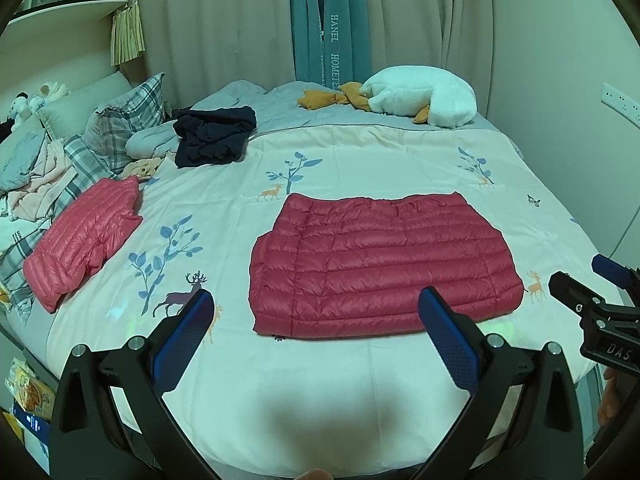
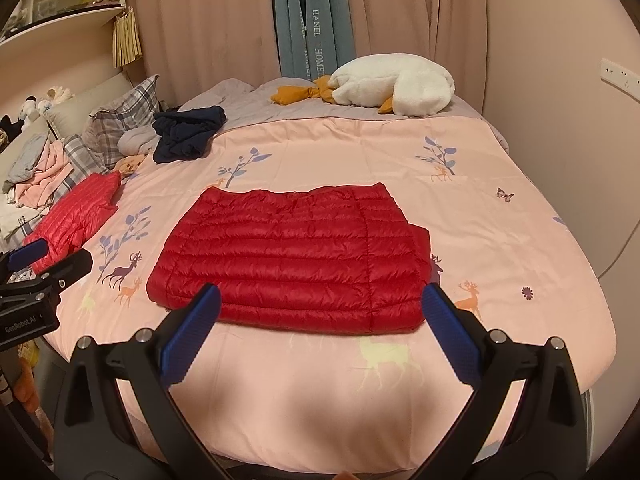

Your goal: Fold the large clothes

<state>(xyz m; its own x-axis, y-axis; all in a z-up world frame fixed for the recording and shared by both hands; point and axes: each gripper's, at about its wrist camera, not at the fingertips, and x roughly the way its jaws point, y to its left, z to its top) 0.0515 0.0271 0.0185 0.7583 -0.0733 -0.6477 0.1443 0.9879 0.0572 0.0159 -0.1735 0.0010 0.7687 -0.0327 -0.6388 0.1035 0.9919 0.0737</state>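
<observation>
On the pink bedspread (image 2: pixel 500 240), a seemingly folded red puffer jacket (image 2: pixel 292 256); both tools (image 1: pixel 316 312) (image 2: pixel 322 304) wide open, empty.

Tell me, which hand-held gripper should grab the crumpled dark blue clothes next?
Probably the left hand-held gripper. The dark blue clothes lie far back on the bed's left side, near the plaid pillow. The right hand-held gripper would have to reach across the folded red jacket. Both are open.
</observation>
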